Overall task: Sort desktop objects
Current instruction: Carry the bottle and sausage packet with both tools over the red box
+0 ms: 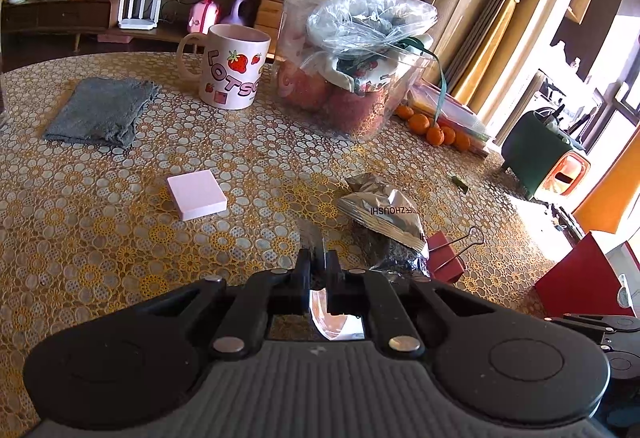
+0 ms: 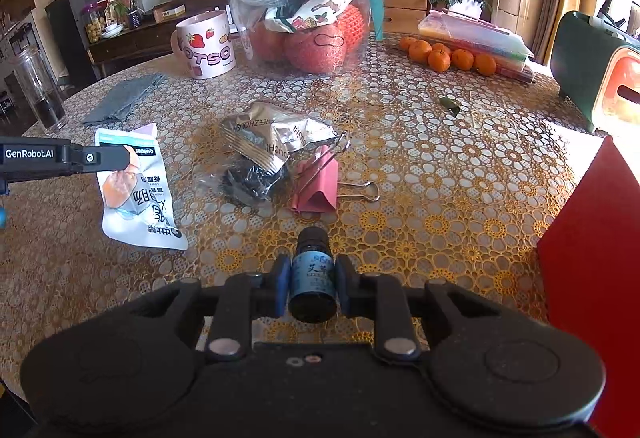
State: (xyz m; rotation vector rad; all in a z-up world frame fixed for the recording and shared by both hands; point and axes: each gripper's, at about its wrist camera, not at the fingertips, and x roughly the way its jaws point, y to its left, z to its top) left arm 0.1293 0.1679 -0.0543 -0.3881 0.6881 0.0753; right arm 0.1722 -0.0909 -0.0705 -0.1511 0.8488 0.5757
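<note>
The right gripper (image 2: pixel 313 280) pinches a small dark bottle (image 2: pixel 313 274) across its body, cap forward, ready to carry. The left gripper (image 1: pixel 317 262) nips the white snack pouch (image 2: pixel 136 194) by its thin edge, which lets it hang clear of the table (image 1: pixel 120 238).

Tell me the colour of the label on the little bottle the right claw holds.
Blue label with dark characters on a dark bottle, black cap. Right wrist view shows it best.

mug (image 1: pixel 234 68): pink (strawberries) | notepad (image 1: pixel 197 197): pink | tablecloth (image 1: pixel 120 238): yellow floral
</note>
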